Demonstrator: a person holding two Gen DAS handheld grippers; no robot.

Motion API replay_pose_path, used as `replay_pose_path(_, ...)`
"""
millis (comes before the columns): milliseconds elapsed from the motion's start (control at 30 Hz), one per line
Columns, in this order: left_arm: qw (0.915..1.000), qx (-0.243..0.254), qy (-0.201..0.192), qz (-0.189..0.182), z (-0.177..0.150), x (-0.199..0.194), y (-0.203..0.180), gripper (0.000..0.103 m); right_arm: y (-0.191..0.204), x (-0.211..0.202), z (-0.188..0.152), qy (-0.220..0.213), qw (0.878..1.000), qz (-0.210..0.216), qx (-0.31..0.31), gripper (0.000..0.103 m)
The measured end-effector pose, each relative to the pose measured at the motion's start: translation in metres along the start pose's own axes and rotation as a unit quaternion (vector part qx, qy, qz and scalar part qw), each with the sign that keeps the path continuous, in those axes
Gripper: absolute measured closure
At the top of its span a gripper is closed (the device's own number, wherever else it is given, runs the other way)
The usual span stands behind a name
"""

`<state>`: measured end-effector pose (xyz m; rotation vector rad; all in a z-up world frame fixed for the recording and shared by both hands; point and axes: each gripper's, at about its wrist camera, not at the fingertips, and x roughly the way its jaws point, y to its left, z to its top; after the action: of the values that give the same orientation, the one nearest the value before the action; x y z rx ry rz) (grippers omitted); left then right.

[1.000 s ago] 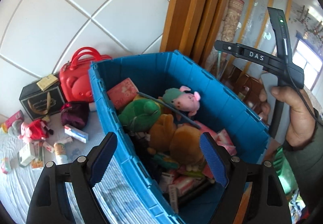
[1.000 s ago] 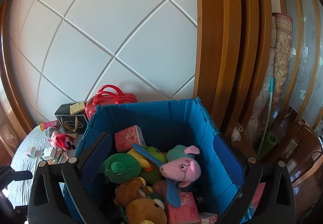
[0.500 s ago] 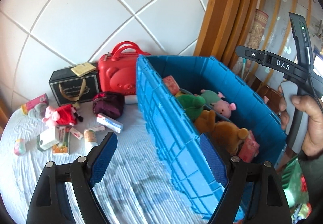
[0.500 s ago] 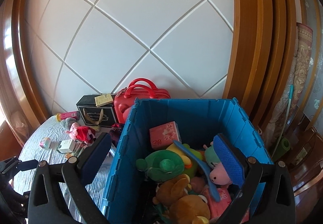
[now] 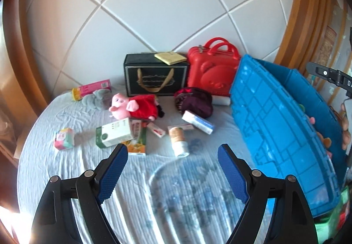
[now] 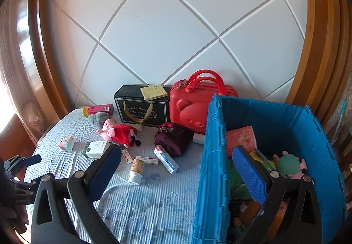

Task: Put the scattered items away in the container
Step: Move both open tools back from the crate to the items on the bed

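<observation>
Toys and boxes lay spread on the striped blue sheet (image 5: 136, 189), to the left of the big blue bin (image 6: 286, 125). Both grippers pointed down at that mess, likely because the next thing to pick up was there.

The left gripper (image 5: 172, 170) had its fingers wide apart, and nothing was between them. The right gripper (image 6: 176, 169) was also spread wide and empty, with one finger over the sheet and the other over the bin.

The bin was hard plastic with ribbed sides. It stood on the right, close to the things, which should make each carry short. Soft toys and a pink box (image 6: 241, 137) already sat inside it.

Far back by the wall stood a black box (image 5: 155, 77) with a gold ribbon handle and a shiny red case (image 5: 212, 70) with a bear face. Just in front of the case lay a soft dark purple pouch (image 5: 194, 102). A fluffy pig doll (image 5: 134, 107) in a red dress lay to the left of the pouch.

Near the grippers were a small round bottle (image 5: 178, 139) on its side, a white and green carton (image 5: 113, 135) and a long white and blue box (image 5: 198, 121). The bottle looked smooth and could roll
</observation>
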<state>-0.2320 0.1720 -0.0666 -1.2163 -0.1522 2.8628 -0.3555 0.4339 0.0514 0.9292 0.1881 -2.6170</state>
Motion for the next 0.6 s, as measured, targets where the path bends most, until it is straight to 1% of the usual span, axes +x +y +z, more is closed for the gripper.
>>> replay_pose_path(100,1.0,0.001,0.006,0.007,-0.006,0.013,0.035,0.019,0.028,0.024,-0.009,0.02,1.0,0.005,0.001,0.001)
replay_pose_path(200,0.9999,0.004,0.01,0.006,-0.009,0.021,0.063,0.019,0.053,0.043,-0.02,0.035,0.999,0.006,0.002,0.001)
replay_pose_path(433,0.9995,0.026,0.019,0.003,-0.015,0.039,0.105,0.019,0.104,0.082,-0.043,0.067,0.998,0.008,0.002,0.001)
replay_pose_path(600,0.9993,0.03,0.024,0.004,-0.018,0.063,0.138,0.019,0.13,0.117,-0.068,0.092,0.996,0.012,-0.004,0.001)
